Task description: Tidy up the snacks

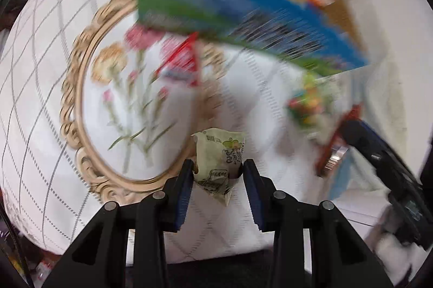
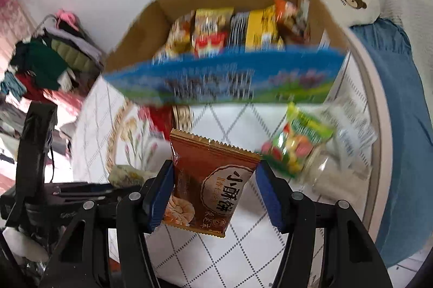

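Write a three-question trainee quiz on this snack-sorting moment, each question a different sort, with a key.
1. True or false: the left gripper is empty.
2. What does the right gripper hold? A) a green candy bag B) a brown biscuit packet C) a red packet
3. Fill in: packets already stand inside the open ____ at the back of the table.

Key
1. False: its fingers are shut on a small pale wrapper.
2. B: the brown packet sits between its fingers; the green candy bag lies on the tablecloth.
3. Box, cardboard with a blue and green front.
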Tool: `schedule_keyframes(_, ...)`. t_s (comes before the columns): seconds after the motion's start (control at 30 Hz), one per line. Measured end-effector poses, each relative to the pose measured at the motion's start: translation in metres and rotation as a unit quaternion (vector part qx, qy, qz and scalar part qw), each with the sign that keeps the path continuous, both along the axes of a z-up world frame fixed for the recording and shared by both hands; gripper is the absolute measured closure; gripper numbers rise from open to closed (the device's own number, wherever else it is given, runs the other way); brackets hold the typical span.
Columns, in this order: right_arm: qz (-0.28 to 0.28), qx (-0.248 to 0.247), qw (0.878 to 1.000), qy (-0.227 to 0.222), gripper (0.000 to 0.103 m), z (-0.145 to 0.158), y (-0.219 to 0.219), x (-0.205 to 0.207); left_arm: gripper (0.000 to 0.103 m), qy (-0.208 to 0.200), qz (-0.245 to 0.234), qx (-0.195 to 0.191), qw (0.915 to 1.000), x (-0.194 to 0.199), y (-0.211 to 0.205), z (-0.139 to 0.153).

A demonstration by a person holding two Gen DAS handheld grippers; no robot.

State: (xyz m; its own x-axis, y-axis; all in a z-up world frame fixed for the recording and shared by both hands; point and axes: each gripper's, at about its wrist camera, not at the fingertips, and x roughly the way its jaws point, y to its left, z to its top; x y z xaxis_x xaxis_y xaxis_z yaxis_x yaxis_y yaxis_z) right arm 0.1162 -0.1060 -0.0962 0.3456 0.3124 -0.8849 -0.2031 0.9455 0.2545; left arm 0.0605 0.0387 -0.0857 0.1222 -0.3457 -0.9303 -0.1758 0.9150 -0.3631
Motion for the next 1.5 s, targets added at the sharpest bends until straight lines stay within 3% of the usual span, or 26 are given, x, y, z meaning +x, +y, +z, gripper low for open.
schedule_keyframes(0.2,0.008,-0.002,0.999,-0.049,0.040,0.051,-0.018,0.054,0.073,-0.090,-0.045,-0.011,0.9949,0.064,-0.030,0.081)
schedule_keyframes(0.33,0.025,-0.038,0.997,-0.069,0.040,0.064,-0.022,0.104,0.075,-0.126,-0.057,0.016,0.9902,0.115,-0.051,0.099)
schedule_keyframes(0.53,0.040,-0.067,0.997,-0.026,0.040,0.036,-0.024,0.169,0.075,-0.117,-0.058,0.048,0.9903,0.184,-0.061,0.077)
schedule_keyframes(0.7,0.058,-0.079,0.995,0.019,0.037,0.003,-0.019,0.197,0.075,-0.087,-0.049,0.058,0.9933,0.205,-0.061,0.042)
schedule_keyframes(0.73,0.056,-0.083,0.995,0.025,0.034,-0.003,-0.018,0.201,0.075,-0.083,-0.050,0.056,0.9937,0.206,-0.062,0.040)
schedule_keyframes(0.77,0.057,-0.095,0.993,0.028,0.017,-0.008,-0.018,0.204,0.074,-0.079,-0.046,0.057,0.9941,0.205,-0.061,0.037)
schedule_keyframes(0.8,0.058,-0.102,0.993,0.029,0.003,-0.011,-0.017,0.204,0.073,-0.077,-0.042,0.060,0.9944,0.203,-0.060,0.036)
schedule_keyframes(0.87,0.051,-0.092,0.994,0.029,0.003,-0.013,-0.022,0.202,0.072,-0.076,-0.040,0.061,0.9944,0.197,-0.060,0.035)
schedule_keyframes(0.97,0.037,-0.071,0.996,0.027,0.003,-0.009,-0.031,0.189,0.058,-0.075,-0.044,0.081,0.9929,0.185,-0.063,0.035)
schedule_keyframes(1.17,0.006,-0.051,0.999,0.014,0.003,-0.001,-0.059,0.124,0.058,-0.097,-0.044,0.093,0.9900,0.132,-0.072,0.036)
schedule_keyframes(1.23,0.011,-0.056,0.998,0.018,0.014,-0.008,-0.066,0.100,0.057,-0.105,-0.054,0.095,0.9884,0.111,-0.081,0.032)
schedule_keyframes(1.27,0.017,-0.064,0.997,0.026,0.027,-0.016,-0.070,0.086,0.056,-0.103,-0.063,0.102,0.9874,0.102,-0.086,0.027)
schedule_keyframes(1.3,0.024,-0.071,0.997,0.035,0.031,-0.024,-0.073,0.078,0.056,-0.098,-0.074,0.109,0.9865,0.095,-0.093,0.020)
schedule_keyframes(1.5,0.080,-0.116,0.986,0.086,0.030,-0.082,-0.087,0.046,0.056,-0.030,-0.128,0.106,0.9856,0.085,-0.127,-0.044)
